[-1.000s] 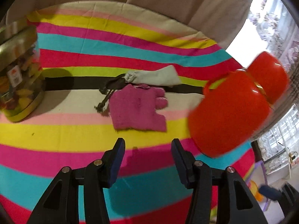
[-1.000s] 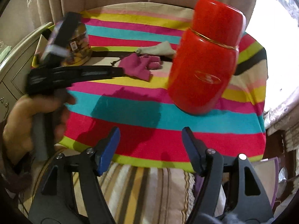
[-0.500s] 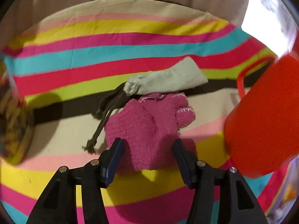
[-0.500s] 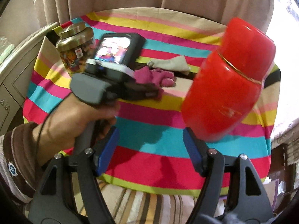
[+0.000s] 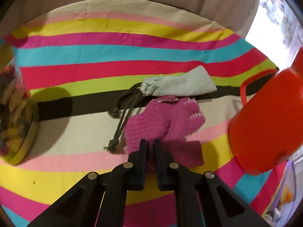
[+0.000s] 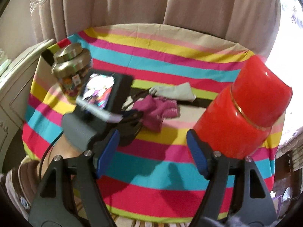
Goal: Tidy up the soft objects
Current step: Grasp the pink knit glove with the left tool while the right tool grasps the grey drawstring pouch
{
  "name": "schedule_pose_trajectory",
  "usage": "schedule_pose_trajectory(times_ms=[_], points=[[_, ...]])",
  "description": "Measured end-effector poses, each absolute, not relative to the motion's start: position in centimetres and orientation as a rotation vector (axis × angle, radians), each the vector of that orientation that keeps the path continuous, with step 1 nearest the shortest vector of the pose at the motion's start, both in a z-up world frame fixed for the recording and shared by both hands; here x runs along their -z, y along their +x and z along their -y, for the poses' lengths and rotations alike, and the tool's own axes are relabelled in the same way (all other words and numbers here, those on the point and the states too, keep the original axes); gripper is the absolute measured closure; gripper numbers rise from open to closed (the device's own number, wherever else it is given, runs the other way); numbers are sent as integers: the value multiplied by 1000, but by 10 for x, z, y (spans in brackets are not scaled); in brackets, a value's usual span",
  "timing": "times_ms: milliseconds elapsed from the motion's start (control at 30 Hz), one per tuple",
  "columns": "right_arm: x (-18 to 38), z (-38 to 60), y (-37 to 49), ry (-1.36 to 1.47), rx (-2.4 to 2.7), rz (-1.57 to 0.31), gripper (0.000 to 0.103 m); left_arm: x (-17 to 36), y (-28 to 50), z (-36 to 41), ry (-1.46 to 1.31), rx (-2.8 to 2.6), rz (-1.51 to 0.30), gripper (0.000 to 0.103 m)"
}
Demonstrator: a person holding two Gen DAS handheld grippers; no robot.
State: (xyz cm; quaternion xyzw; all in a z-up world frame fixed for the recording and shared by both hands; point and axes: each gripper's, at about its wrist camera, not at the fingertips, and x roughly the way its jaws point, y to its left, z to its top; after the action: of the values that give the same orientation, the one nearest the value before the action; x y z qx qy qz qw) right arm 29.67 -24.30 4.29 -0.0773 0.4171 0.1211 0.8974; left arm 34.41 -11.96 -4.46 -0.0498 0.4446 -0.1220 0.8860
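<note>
A pink knitted glove (image 5: 162, 124) lies mid-table on the striped cloth, its fingers toward a pale green drawstring pouch (image 5: 180, 85) that touches it from behind. My left gripper (image 5: 150, 145) has its jaws closing tight, with the glove's near edge pinched between the black fingers. From the right wrist view, the glove (image 6: 159, 111) bunches up at the left gripper (image 6: 136, 115), and the pouch (image 6: 176, 91) lies just past it. My right gripper (image 6: 153, 147) hangs over the table's front with its jaws opening and nothing between its blue pads (image 6: 108, 151).
A tall red flask (image 6: 240, 113) stands at the right, close to the right gripper's right finger. A gold-lidded jar (image 6: 70, 70) of sweets stands far left. Curtains hang behind the round table. A white cabinet (image 6: 11, 87) borders the left side.
The left gripper moved forward and down onto the pink glove, then shut on its near edge. The right gripper drew back and swung, so the flask sits further right in its view.
</note>
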Motion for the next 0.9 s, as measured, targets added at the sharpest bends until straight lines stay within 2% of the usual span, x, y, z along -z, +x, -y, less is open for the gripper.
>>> schedule_pose_trajectory(times_ms=[233,500,700,833,900], points=[[-32,227,346,-163,-230,-873,22,37,326,75,-243,199,-934,95],[21,215,414,-205,-159,-980,22,35,325,54,-271,129,-923,95],[57,204,453,-339,-171,-1062,22,40,325,47,-305,136,-935,95],[74,203,470,-409,-176,-1112,21,41,327,47,-314,146,-933,90],[81,204,477,-420,-171,-1126,21,41,327,50,-289,143,-927,85]])
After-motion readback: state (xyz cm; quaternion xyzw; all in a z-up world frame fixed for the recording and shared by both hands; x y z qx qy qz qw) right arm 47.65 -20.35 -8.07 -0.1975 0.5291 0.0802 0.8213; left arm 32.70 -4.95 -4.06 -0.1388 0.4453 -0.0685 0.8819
